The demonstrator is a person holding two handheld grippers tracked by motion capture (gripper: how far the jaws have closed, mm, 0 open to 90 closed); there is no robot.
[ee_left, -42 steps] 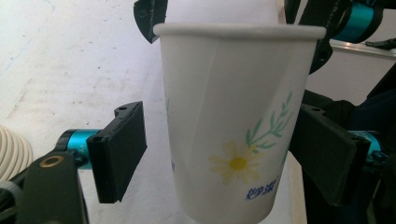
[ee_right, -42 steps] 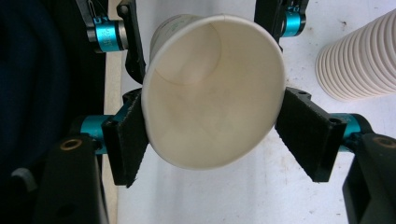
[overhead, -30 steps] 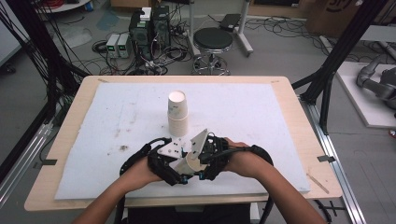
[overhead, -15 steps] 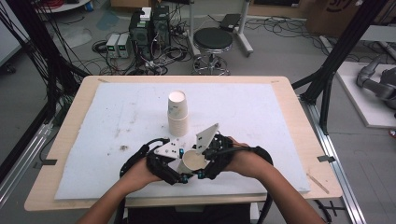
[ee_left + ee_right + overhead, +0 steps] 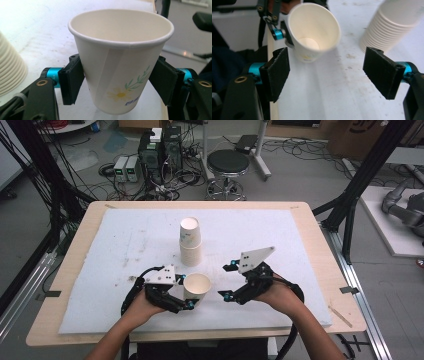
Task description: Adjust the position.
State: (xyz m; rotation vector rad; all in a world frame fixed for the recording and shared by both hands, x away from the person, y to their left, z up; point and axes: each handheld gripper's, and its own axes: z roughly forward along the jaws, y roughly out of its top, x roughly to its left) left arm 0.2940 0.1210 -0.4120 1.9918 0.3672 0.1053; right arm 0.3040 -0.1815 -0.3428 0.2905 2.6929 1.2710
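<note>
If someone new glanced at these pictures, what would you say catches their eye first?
Most striking is the single white paper cup with a daisy print, held upright between the pads of the left tool at the table's near edge. Just behind it stands a tall stack of white paper cups on the white foam mat. The right tool sits open beside the cup, holding nothing.

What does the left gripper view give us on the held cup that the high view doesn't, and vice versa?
Left gripper view alone: the daisy print low on the paper cup, and a black pad against each side of its wall. High view alone: the right gripper open and apart from the cup, and the cup stack standing whole on the white mat. Both: the left gripper holding the cup upright, mouth up.
</note>
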